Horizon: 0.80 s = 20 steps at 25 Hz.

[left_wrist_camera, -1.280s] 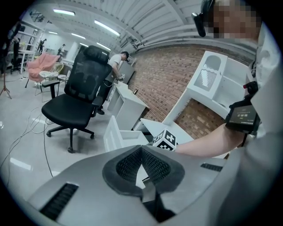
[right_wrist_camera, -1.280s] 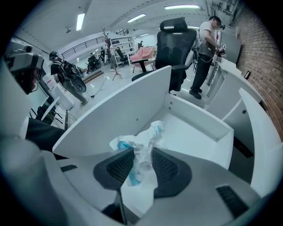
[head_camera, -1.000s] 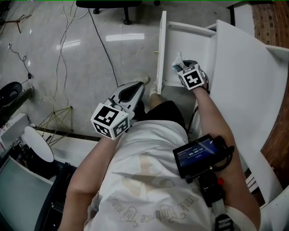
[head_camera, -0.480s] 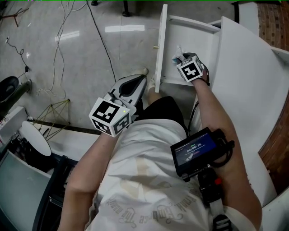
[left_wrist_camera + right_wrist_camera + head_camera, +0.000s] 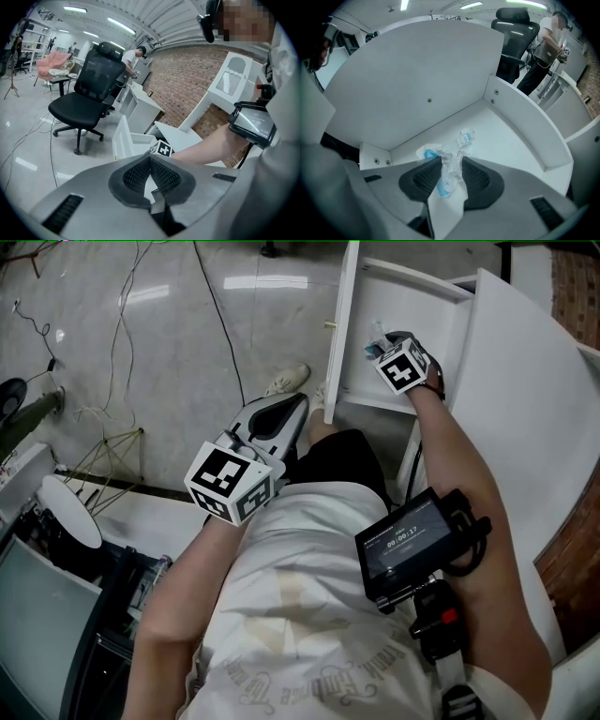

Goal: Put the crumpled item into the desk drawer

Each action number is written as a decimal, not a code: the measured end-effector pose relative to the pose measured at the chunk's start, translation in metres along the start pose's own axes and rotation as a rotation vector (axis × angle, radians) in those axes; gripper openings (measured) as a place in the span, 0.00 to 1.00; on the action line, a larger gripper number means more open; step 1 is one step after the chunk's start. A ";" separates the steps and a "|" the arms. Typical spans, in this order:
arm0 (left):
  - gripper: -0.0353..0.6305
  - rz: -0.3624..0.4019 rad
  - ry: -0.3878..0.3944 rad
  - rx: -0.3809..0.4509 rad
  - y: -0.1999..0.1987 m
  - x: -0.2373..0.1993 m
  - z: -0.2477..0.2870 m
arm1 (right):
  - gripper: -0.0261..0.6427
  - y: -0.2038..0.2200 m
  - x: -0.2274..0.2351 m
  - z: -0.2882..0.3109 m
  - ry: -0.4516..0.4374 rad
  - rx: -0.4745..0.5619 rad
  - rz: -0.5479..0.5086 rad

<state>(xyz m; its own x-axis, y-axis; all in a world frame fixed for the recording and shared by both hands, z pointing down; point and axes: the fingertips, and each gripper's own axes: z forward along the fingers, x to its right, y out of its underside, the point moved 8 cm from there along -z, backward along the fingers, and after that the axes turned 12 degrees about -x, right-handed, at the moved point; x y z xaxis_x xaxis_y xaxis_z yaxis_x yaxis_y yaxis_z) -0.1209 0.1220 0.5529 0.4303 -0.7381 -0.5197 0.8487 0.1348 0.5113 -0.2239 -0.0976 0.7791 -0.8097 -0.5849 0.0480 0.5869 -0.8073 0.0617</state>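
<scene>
The crumpled item (image 5: 451,161) is a squashed clear plastic bottle with a blue and white label. My right gripper (image 5: 451,174) is shut on it, and its neck sticks out past the pads. That gripper (image 5: 386,341) hangs inside the open white desk drawer (image 5: 370,306), just above the drawer's bare floor (image 5: 511,140); the item (image 5: 377,332) shows at its tip. My left gripper (image 5: 279,418) is shut with nothing in it, held low over the floor to the left of the drawer front. In the left gripper view its pads (image 5: 161,174) meet at the tips.
The white desk top (image 5: 525,409) runs along the right over the drawer. A black office chair (image 5: 89,91) stands on the glossy floor, where cables (image 5: 122,343) lie. A shoe (image 5: 286,381) shows below the drawer front. Another person stands at desks in the background.
The view has shifted slightly. My right gripper has gone a little deeper into the drawer with the crumpled item. The left gripper has stayed where it was.
</scene>
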 end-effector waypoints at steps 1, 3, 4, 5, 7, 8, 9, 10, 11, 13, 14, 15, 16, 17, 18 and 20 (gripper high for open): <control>0.09 -0.001 -0.002 -0.002 0.001 0.001 0.000 | 0.26 -0.001 0.001 0.001 0.002 -0.004 -0.004; 0.09 -0.001 -0.005 -0.010 0.002 0.004 0.000 | 0.27 -0.002 0.005 0.004 0.016 -0.011 -0.012; 0.09 0.001 -0.007 -0.014 0.003 0.005 -0.001 | 0.27 -0.002 0.006 0.005 0.020 -0.013 -0.014; 0.09 0.002 -0.008 -0.018 0.003 0.006 -0.001 | 0.27 -0.002 0.007 0.005 0.018 -0.011 -0.014; 0.09 0.004 -0.011 -0.019 0.002 0.007 -0.001 | 0.28 -0.004 0.008 0.004 0.015 -0.005 -0.012; 0.09 0.004 -0.013 -0.019 0.002 0.006 -0.001 | 0.28 -0.006 0.010 0.004 0.016 0.000 -0.008; 0.09 0.004 -0.015 -0.018 0.002 0.005 -0.001 | 0.29 -0.008 0.010 0.004 0.016 0.006 -0.004; 0.09 0.003 -0.016 -0.017 0.002 0.004 -0.001 | 0.31 -0.009 0.010 0.004 0.015 0.011 0.001; 0.09 0.002 -0.015 -0.017 0.003 0.004 -0.001 | 0.33 -0.010 0.010 0.004 0.016 0.016 0.003; 0.09 0.001 -0.012 -0.015 0.003 0.004 -0.001 | 0.34 -0.010 0.009 0.002 0.022 0.024 0.008; 0.09 0.001 -0.009 -0.014 0.003 0.004 -0.001 | 0.34 -0.010 0.010 0.001 0.025 0.029 0.013; 0.09 0.003 -0.006 -0.012 0.002 0.004 -0.001 | 0.34 -0.009 0.011 -0.001 0.028 0.034 0.018; 0.09 0.005 -0.004 -0.011 0.001 0.004 0.000 | 0.34 -0.009 0.011 -0.002 0.030 0.040 0.025; 0.09 0.007 -0.001 -0.011 0.001 0.004 0.001 | 0.34 -0.008 0.012 -0.003 0.031 0.046 0.030; 0.09 0.009 0.001 -0.012 0.001 0.003 0.001 | 0.34 -0.008 0.011 -0.003 0.031 0.051 0.033; 0.09 0.013 0.004 -0.013 0.001 0.001 0.002 | 0.34 -0.009 0.009 -0.003 0.032 0.062 0.040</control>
<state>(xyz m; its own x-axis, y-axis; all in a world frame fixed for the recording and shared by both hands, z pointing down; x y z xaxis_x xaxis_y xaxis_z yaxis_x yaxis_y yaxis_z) -0.1200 0.1204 0.5546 0.4423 -0.7337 -0.5159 0.8470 0.1526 0.5092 -0.2370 -0.0957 0.7761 -0.7849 -0.6192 0.0201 0.6167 -0.7777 0.1219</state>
